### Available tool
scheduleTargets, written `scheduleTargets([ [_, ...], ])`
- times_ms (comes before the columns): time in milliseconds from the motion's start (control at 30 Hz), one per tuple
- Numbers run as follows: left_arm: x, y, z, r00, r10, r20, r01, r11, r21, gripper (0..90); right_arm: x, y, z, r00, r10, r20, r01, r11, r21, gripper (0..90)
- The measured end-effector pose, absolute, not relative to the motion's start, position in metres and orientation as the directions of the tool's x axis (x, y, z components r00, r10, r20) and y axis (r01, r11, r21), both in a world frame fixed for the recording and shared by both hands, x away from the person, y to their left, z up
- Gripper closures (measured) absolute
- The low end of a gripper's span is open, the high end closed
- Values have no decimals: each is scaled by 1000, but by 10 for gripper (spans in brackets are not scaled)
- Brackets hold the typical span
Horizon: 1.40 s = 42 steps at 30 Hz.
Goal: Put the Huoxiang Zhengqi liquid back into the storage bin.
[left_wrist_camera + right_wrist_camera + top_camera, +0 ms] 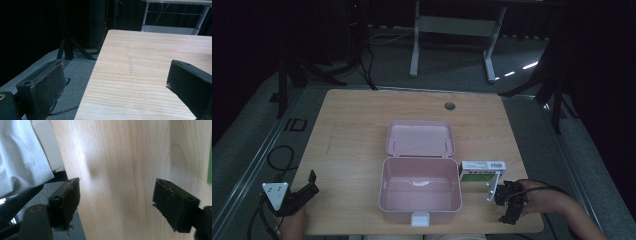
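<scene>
Pink plastic box (420, 192) sits open at the lower middle of the high view, on the wooden table (352, 135), with its lid (420, 138) folded back toward the upper part of the frame and lying flat just behind the tub. A white latch (420, 219) shows on the box's near wall, close to the table's bottom edge. The tub's inside looks bare, though the dim light leaves the floor of it hard to read.

Just to the right of the box, touching or nearly touching its right wall, lies a small carton (482, 170) with a white top face and a green side. A pale strip runs down from its right end toward the right gripper (507, 202), which lies at the lower right of the high view, held by a hand whose forearm enters from the bottom right corner. In the right gripper view its two black jaws stand wide apart over bare wood, nothing between them; a sliver of green shows at the right edge of that frame, and pale cloth at its upper left.

The left gripper (304, 192) rests at the lower left of the high view, near the table's left edge and well apart from the box. In the left gripper view its jaws are likewise spread wide, one over the floor beside the table, the other over the wood, holding nothing.
</scene>
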State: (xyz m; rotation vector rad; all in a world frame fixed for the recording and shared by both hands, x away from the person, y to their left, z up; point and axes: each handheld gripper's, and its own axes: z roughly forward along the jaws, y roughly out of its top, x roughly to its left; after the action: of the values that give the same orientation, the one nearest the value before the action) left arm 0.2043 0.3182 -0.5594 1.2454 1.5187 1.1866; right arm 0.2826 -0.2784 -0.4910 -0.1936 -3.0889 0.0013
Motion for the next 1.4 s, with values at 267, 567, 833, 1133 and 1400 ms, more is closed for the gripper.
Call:
scheduleTargets([
  [267,204,319,-559,-170,985,-32,207,68,976,23,277,-261,-488,-997,69,35,69,998,-1,223],
  [567,204,319,-559,-170,985,-33,208,69,976,23,275,-235,-481,-999,-5,41,-5,1000,5,223],
  [833,204,319,-559,-170,985,-32,208,67,976,23,279,-221,-465,-999,-37,26,-37,999,19,223],
  [1133,204,319,-559,-168,985,-32,209,68,976,23,294,-219,-433,-999,-40,-30,-42,998,48,251],
  [1400,204,318,-559,-169,985,-28,212,64,975,23,310,-225,-421,-998,-18,-65,-21,999,40,273],
])
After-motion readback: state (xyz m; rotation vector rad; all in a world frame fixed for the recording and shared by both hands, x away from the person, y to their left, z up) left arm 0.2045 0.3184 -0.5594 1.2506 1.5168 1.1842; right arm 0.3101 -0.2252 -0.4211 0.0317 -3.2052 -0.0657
